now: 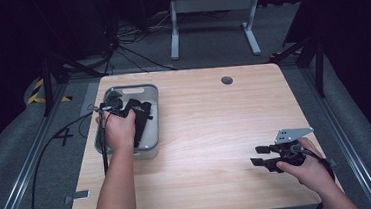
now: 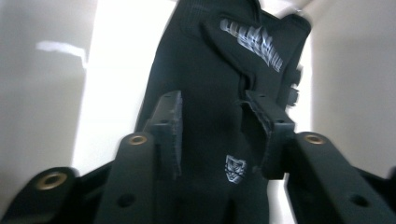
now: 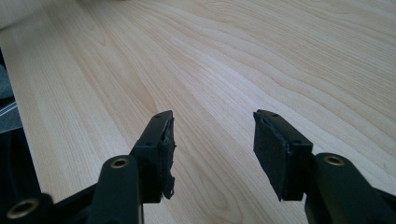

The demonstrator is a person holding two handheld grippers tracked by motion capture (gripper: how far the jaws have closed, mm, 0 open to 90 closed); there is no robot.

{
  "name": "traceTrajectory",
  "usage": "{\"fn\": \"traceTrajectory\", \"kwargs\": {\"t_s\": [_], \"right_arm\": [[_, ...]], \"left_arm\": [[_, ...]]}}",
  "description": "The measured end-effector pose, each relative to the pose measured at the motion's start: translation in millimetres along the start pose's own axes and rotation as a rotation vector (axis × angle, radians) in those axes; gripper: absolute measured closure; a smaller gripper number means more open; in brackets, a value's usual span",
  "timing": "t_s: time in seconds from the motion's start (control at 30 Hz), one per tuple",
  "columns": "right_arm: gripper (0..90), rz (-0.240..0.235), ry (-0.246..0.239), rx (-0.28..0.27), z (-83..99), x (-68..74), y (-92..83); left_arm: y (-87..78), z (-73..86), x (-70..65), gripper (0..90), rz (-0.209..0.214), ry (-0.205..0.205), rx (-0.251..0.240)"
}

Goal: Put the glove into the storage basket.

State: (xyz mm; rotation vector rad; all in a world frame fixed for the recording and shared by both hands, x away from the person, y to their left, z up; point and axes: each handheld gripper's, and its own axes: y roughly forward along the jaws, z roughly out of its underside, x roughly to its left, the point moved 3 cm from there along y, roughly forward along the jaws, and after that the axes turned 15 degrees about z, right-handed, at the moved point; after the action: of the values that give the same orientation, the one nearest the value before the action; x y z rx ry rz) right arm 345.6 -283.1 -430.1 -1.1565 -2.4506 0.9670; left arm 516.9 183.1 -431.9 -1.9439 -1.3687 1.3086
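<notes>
Inside the grey bin (image 1: 150,118) lies a black glove (image 2: 210,70).

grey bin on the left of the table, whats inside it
A black glove with silver print lies in the grey bin, between the left gripper's parted jaws. The hand covers part of the bin, so anything beneath stays hidden.

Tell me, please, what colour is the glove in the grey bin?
The glove is black with silver-white printed markings, clearest in the left gripper view.
</notes>
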Motion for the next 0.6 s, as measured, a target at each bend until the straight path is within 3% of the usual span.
{"fn": "traceTrajectory", "kwargs": {"t_s": [0.07, 0.1, 0.27, 0.4, 0.6], "right_arm": [[48.4, 0.0, 0.001, 0.001, 0.0, -0.1, -0.1], [48.4, 0.002, -0.001, 0.002, 0.1, -0.3, 0.0], [48.4, -0.001, -0.002, 0.005, -1.1, 0.0, 1.9], [48.4, 0.003, -0.008, 0.002, -3.6, -0.5, 3.4], [48.2, 0.012, -0.001, -0.009, -8.3, -6.5, 3.3]], "left_arm": [[-1.8, -1.0, 0.1, 44.4, -0.018, 0.015, 0.007], [-3.2, -1.2, -0.6, 42.2, -0.018, 0.011, 0.005], [-18.4, -4.1, -2.6, 36.5, -0.032, 0.061, -0.01], [-33.3, -5.1, -10.8, 37.3, -0.028, 0.12, -0.027], [-59.4, -2.7, -29.0, 38.6, 0.05, 0.211, -0.05]]}}
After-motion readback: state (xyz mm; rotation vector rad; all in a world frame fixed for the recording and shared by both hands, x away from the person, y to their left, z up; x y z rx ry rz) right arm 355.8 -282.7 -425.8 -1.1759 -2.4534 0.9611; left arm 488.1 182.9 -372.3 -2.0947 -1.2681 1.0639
